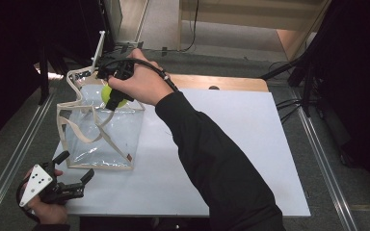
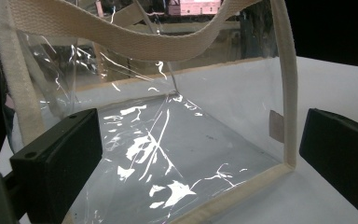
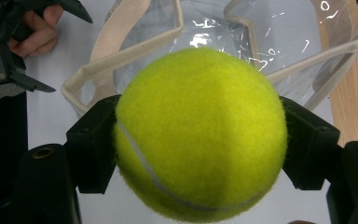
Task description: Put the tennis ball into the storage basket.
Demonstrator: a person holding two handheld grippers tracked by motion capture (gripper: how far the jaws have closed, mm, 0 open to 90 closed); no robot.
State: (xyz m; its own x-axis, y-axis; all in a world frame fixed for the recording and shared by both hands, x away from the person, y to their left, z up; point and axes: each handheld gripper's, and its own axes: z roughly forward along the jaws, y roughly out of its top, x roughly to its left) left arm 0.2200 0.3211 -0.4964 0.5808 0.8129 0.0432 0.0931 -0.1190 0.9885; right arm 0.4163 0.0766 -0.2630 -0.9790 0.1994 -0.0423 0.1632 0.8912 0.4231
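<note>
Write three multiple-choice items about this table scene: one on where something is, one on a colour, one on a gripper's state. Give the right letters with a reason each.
1. Where is the tennis ball?
A. lying on the table beside the bag
B. held over the open top of the clear bag
C. on the floor

2. What colour is the bag's strap?
A. cream
B. red
C. black

3. How does the left gripper stand?
A. shut on the strap
B. shut on the ball
C. open, holding nothing

Answers:
1. B: the right gripper clamps the ball, with the bag's mouth just beyond it.
2. A: the webbing reads cream in the left gripper view.
3. C: its jaws stand wide apart, with the bag's lower corner between them, not clamped.
</note>
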